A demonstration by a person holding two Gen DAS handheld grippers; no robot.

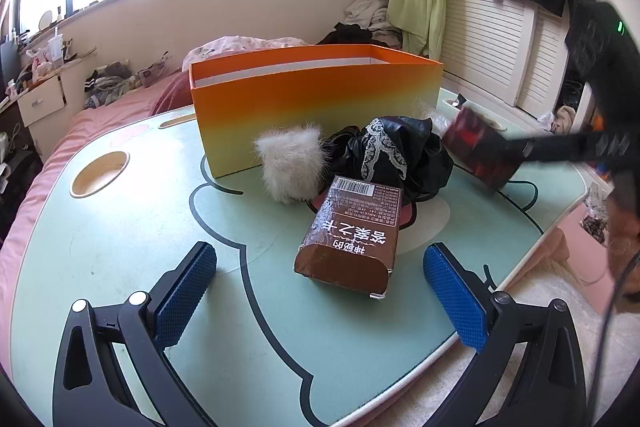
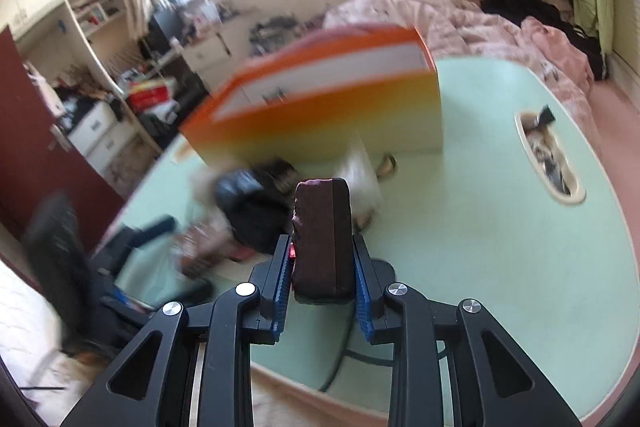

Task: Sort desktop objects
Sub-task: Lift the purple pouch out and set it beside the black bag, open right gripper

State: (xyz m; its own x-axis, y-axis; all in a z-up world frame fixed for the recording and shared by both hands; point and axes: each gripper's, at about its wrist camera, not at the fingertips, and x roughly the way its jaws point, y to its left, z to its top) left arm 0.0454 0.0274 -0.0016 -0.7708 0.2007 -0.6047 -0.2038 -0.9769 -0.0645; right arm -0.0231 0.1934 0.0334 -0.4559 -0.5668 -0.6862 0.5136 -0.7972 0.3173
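Observation:
An orange-to-yellow open box (image 1: 316,103) stands at the back of the pale green table (image 1: 120,227). In front of it lie a white furry pom (image 1: 290,163), a black crumpled item with lace trim (image 1: 392,155) and a brown packet with a barcode (image 1: 352,231). My left gripper (image 1: 320,291) is open, low over the table, its blue pads either side of the brown packet's near end. My right gripper (image 2: 322,267) is shut on a dark red-brown box (image 2: 322,239), held above the table to the right of the pile; it shows blurred in the left wrist view (image 1: 480,151).
The table has a round cup hole at the left (image 1: 99,173) and an oval slot at the right (image 2: 550,159). A pink bed (image 1: 52,147) with clothes surrounds the table. A white louvred door (image 1: 492,43) stands at the right.

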